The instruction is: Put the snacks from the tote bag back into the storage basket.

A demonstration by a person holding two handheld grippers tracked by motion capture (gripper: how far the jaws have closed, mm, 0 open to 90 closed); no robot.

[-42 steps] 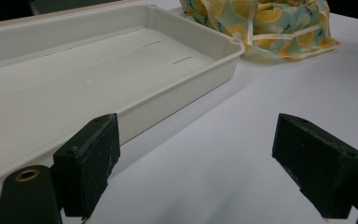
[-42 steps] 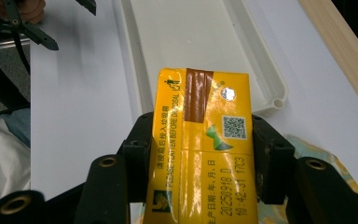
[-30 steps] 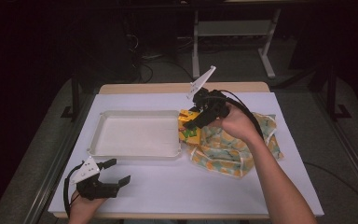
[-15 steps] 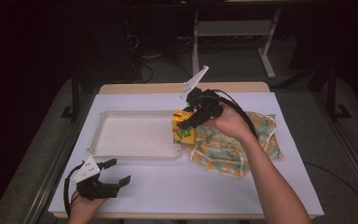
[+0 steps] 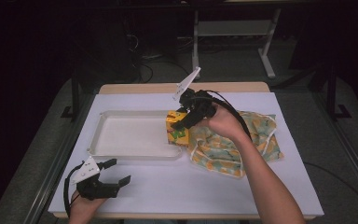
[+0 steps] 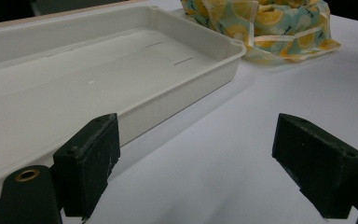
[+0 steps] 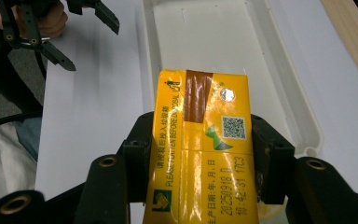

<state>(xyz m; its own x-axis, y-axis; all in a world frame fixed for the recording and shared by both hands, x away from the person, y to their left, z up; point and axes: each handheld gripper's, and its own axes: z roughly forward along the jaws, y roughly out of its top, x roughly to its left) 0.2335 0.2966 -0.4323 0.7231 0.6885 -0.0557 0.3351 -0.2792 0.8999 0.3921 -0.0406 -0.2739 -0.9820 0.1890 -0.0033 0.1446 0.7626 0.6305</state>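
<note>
Yellow drink carton [image 5: 176, 129], pinched across its sides by the right claw [image 5: 181, 122], sits at frame centre in the high view, held over the right-hand end of the white tray [image 5: 121, 154]. In the right gripper view the carton [image 7: 200, 140] fills the lower middle, both black pads pressed flat on its side faces; printed date text, a QR square and a brown strip visible on top. Tray [image 7: 303, 121] lies beyond it, toward the upper frame.

Left claw [image 5: 114, 176] at lower left of the high view, resting on the white table cover [image 5: 191, 186], jaws spread, nothing between them. Left gripper view: tray wall [image 6: 186, 88] just ahead of the claw [image 6: 196, 158].

Lemon-print cloth [image 5: 233, 144] bunched right of the tray, partly under the right forearm; seen also at upper right in the left gripper view [image 6: 270, 28].
</note>
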